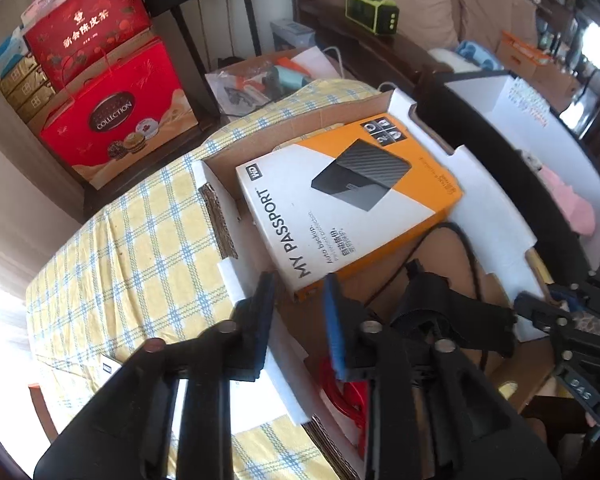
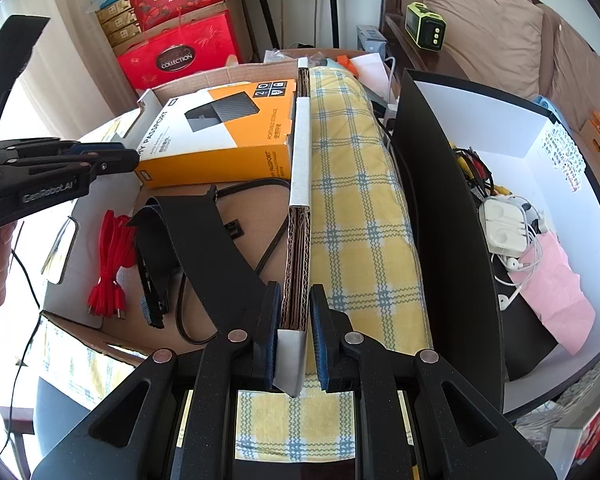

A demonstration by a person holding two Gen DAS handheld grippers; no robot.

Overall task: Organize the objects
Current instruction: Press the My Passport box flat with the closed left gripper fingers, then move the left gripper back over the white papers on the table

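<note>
Red gift boxes (image 1: 112, 92), brown cushions (image 2: 480, 20)

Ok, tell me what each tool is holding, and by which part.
The right tool is shut on the cardboard box's side wall, clamping its top edge. The left tool holds nothing; its jaws stand open by the orange box.

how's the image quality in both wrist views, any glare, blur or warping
Left wrist view: daylight blows out the lower left edge beside the checked cloth; the left gripper looks soft, while the orange box print stays readable. Right wrist view: sharper and evenly lit, with the right gripper crisp on the cardboard wall. Both views bend straight edges and darken at the corners.
</note>
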